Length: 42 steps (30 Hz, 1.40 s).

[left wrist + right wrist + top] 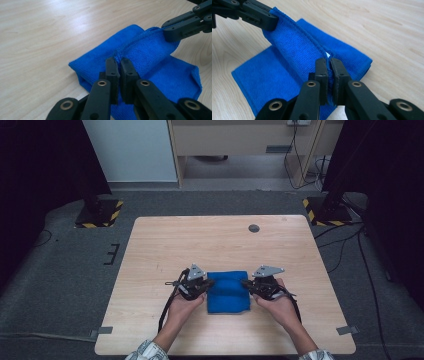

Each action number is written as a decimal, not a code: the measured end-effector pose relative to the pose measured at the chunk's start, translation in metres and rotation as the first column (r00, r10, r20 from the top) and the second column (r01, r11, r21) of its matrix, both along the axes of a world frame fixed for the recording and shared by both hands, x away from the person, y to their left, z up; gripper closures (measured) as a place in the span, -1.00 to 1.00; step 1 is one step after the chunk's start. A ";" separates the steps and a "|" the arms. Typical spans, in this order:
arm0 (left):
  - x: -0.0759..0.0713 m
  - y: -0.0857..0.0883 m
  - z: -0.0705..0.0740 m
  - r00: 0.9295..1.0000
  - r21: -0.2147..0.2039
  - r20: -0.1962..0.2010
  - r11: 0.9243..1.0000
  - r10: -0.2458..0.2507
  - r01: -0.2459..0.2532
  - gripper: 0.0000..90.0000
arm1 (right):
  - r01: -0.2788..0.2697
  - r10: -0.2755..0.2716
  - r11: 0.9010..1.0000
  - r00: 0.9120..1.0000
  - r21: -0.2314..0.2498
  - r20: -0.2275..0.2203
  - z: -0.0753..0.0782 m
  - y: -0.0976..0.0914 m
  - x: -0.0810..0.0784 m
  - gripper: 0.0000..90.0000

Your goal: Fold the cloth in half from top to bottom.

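A blue cloth (228,292) was laid near the front middle of the wooden worktop (220,240), folded over on itself. The left claw (210,284) was held at the cloth's left edge and the right claw (246,283) at its right edge, each carried in one hand of the person.

In the left gripper view, the left claw (119,65) was seen with its jaws closed almost fully, a hemmed edge of the cloth (150,55) being pinched between the pads. The same edge was raised off the worktop and stretched as a ridge toward the right claw (172,33), which was clamped on its far end.

In the right gripper view, the right claw (329,64) was likewise closed nearly fully on the hem of the cloth (294,50), with the left claw (272,21) gripping the opposite end. The lower layers of the cloth were left flat on the worktop (387,30) beneath the lifted edge.

A small dark round mark (254,228) was seen on the worktop, well apart from the cloth.
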<state>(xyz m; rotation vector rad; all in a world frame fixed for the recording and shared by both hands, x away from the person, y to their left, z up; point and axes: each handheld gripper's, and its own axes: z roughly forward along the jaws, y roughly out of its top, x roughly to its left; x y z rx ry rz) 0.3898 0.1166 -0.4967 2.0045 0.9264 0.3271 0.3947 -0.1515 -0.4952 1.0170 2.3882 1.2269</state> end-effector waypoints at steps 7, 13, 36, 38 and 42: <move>-0.006 0.002 -0.007 1.000 0.002 -0.016 1.000 -0.017 0.017 0.87 | -0.013 0.012 1.000 1.000 -0.025 -0.011 -0.006 0.001 -0.005 0.84; -0.014 0.003 -0.012 1.000 -0.009 -0.021 1.000 -0.022 0.022 0.73 | -0.021 0.021 0.999 1.000 -0.046 -0.003 -0.007 0.001 -0.010 0.78; -0.005 0.029 -0.008 0.995 -0.068 0.016 0.993 0.101 -0.099 0.22 | -0.057 0.059 0.996 0.998 -0.070 0.020 -0.005 0.002 -0.027 0.70; -0.005 0.026 -0.008 0.995 -0.055 0.024 0.994 0.100 -0.099 0.23 | -0.053 0.054 0.996 0.998 -0.072 0.017 -0.005 0.001 -0.028 0.67; -0.007 0.019 -0.011 0.997 -0.024 0.028 0.997 0.075 -0.074 0.22 | -0.052 0.053 0.996 0.998 -0.077 0.020 -0.005 0.000 -0.031 0.65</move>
